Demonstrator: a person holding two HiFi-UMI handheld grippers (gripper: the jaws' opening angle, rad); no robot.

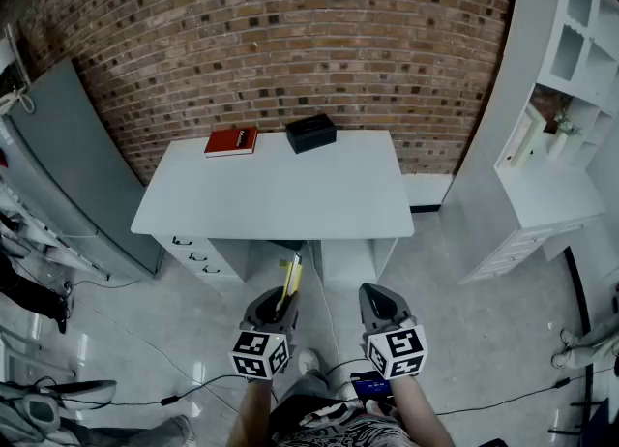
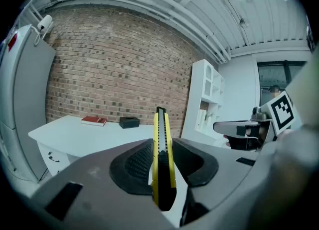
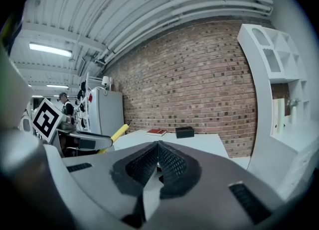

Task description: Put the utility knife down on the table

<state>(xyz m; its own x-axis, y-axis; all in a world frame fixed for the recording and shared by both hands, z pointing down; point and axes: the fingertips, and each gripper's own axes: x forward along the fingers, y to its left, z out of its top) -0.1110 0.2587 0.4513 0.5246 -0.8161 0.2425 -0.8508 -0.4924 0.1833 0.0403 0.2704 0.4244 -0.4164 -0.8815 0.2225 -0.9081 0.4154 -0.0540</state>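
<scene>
A yellow utility knife (image 2: 162, 154) stands upright between the jaws of my left gripper (image 1: 276, 308), which is shut on it. In the head view the utility knife (image 1: 290, 281) sticks out forward, just short of the white table's (image 1: 280, 198) front edge. From the right gripper view the utility knife (image 3: 115, 133) shows at the left, held out by the other gripper. My right gripper (image 1: 379, 304) hangs beside the left one, below the table edge. Its jaws are pressed together with nothing between them.
A red book (image 1: 231, 141) and a black box (image 1: 310, 133) lie at the table's far edge by the brick wall. A grey cabinet (image 1: 68, 164) stands left of the table and white shelving (image 1: 571, 77) to the right. Drawers (image 1: 198, 256) sit under the table's left side.
</scene>
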